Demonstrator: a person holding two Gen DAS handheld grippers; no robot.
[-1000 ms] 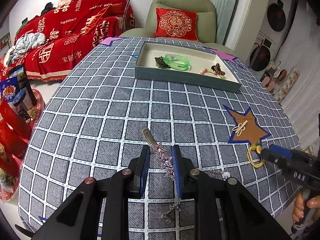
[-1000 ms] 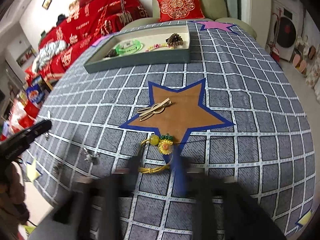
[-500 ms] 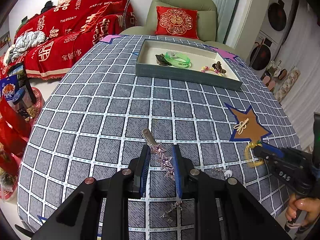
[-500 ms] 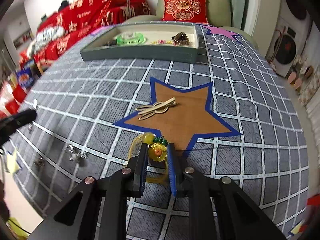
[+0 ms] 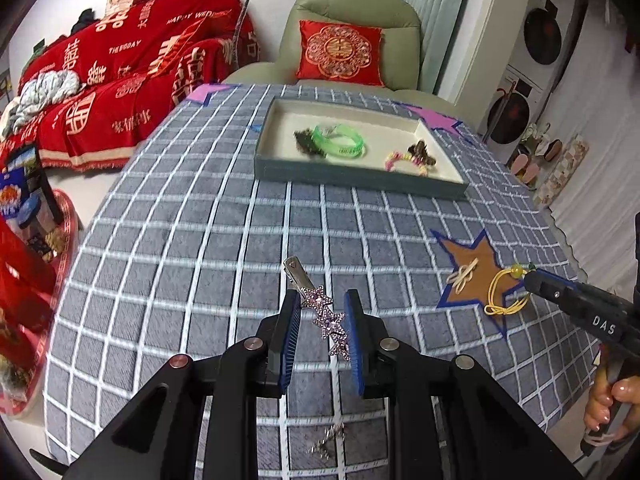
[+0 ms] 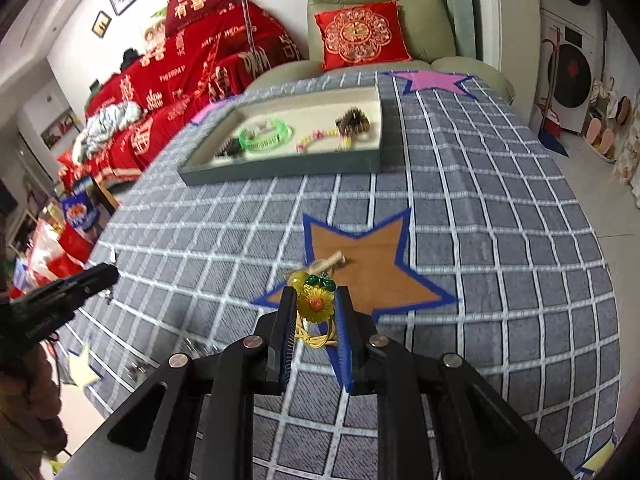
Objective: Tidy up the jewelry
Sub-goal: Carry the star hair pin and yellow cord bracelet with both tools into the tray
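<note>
1. Desk (image 5: 168,240) covered in grey cloth with a white grid; paper stars stuck on it – brown star with blue border (image 6: 372,264) near the right side, purple star (image 6: 430,80) at the far corner.
2. Shallow grey-green tray (image 5: 352,182) at the far side of desk, pale inside. Contents: green bangle (image 5: 340,142), dark clip beside it, beaded pink-yellow bracelet (image 5: 404,160), brown claw clip (image 5: 420,150).
3. Room beyond: green armchair (image 5: 352,20) with red embroidered cushion (image 5: 340,56); sofa under red throw (image 5: 132,68) at left; washing machines at far right.
4. Left gripper (image 5: 322,316): jaws narrowed to a small gap, pinching star hair clip (image 5: 326,312) – a row of pink rhinestone stars on a silver clip. Silver end sticks out ahead of the jaws, clip raised off the cloth.
5. Small silver chain piece (image 5: 326,442) lying on the cloth under the left gripper, blurred.
6. Right gripper (image 6: 316,312): jaws have just been closing, now pressed on sunflower bracelet (image 6: 316,304) – yellow flower, green leaf and yellow bead between and just ahead of the pads, yellow cord bunched behind. From the left wrist view, cord loop hangs below the jaw tips over the edge of the brown star.
7. Beige knot-shaped clip (image 5: 464,276) lying on the brown star, just beyond the right gripper.
8. Person's hand (image 5: 608,400) on the right gripper's handle, lower right edge.
</note>
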